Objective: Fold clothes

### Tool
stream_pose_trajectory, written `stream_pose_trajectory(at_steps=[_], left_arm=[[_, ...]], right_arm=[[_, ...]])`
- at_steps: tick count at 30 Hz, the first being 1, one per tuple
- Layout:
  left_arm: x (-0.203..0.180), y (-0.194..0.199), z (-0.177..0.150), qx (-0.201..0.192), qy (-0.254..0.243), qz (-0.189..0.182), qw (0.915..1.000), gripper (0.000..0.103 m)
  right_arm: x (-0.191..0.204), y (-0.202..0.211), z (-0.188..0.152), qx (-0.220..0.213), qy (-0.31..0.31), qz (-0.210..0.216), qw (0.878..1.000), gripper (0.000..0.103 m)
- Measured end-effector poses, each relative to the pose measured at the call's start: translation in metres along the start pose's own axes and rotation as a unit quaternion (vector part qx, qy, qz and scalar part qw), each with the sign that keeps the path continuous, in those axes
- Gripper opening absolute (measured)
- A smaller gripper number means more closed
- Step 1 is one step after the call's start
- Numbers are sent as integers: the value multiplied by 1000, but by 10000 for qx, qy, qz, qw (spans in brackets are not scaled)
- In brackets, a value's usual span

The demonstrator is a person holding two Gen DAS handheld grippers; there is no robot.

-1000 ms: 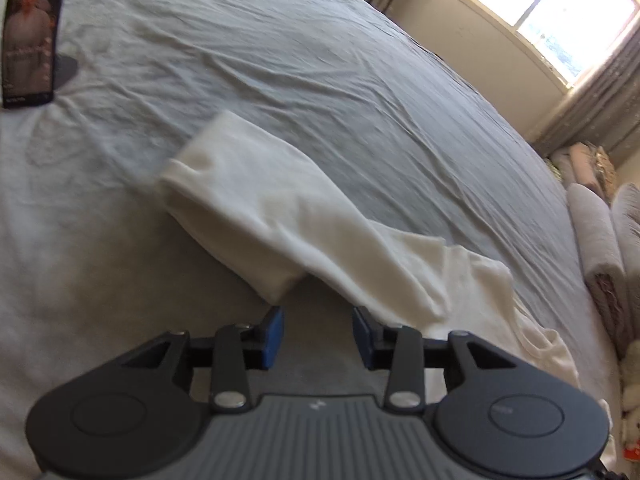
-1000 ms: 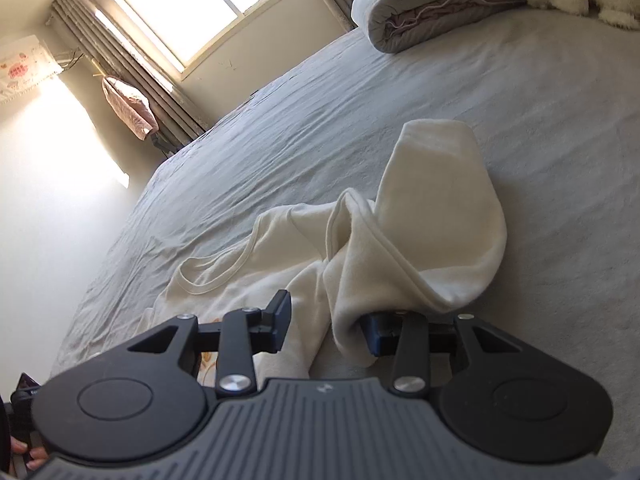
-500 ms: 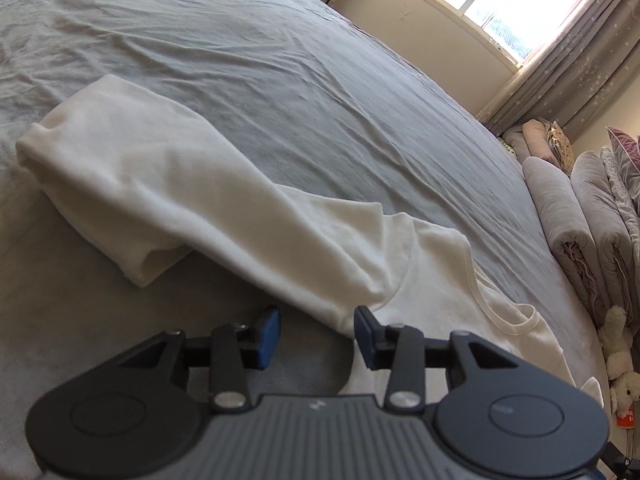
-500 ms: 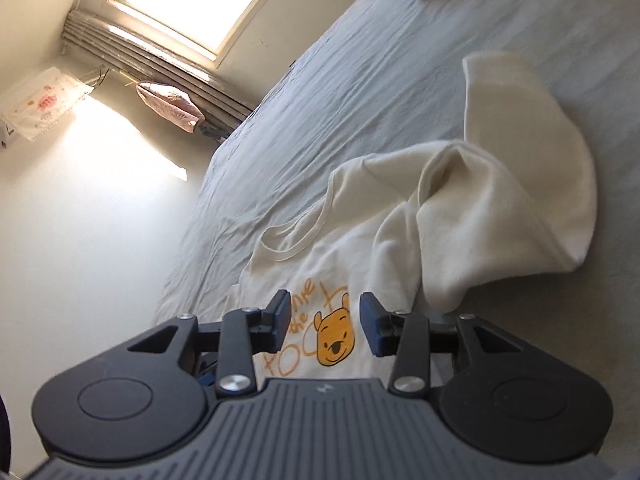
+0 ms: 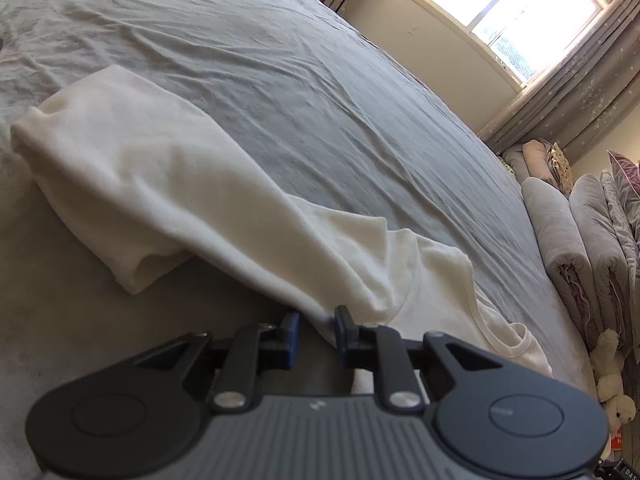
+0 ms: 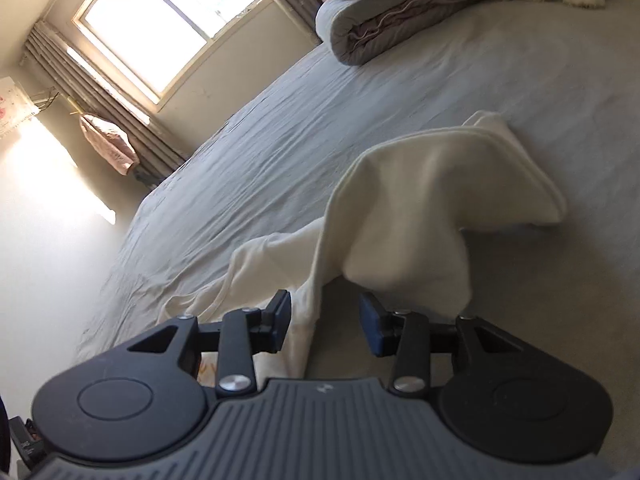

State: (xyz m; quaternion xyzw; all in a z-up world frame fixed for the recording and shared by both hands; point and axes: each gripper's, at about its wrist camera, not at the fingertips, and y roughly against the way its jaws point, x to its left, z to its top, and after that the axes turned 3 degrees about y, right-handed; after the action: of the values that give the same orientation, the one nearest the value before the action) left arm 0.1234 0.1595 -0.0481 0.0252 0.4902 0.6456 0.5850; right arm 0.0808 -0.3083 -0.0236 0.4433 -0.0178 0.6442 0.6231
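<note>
grey bed (image 5: 280,92) open far and left; folded quilts (image 5: 568,240) and plush toy (image 5: 612,396) block right edge.

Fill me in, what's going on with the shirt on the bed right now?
A person is folding a cream T-shirt on a grey bed with two handheld grippers. The left gripper has its fingers close around an edge of the shirt, though the jaws do not look fully clamped. The right gripper is open, with a fold of the shirt lying between its fingers. The shirt is bunched and partly doubled over, not yet a neat fold.
</note>
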Motion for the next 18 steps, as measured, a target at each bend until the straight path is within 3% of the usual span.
stream_pose_trajectory(at_steps=[6,8,10,12,14,18], left_arm=[[-2,0,-3,10,-73,-69,9999,17],[-4,0,-5,41,-121,-109,9999,17],[-6,0,-8,45,-207,-104,9997,17],[-8,-1,-10,34,-299,-79,9995,7],[-10,0,-12,-63,-386,9,9992,4],[-16,8,-13,-502,-604,195,9967,3]], right_arm=[[10,-28,-23,419,26,249,9988,43],[7,-28,-23,356,-77,311,9989,42],[3,-28,-22,293,-179,372,9987,32],[-1,-28,-22,230,-282,434,9984,21],[-4,-28,-21,167,-384,495,9979,9],[5,-11,-14,-370,-66,291,9989,5]])
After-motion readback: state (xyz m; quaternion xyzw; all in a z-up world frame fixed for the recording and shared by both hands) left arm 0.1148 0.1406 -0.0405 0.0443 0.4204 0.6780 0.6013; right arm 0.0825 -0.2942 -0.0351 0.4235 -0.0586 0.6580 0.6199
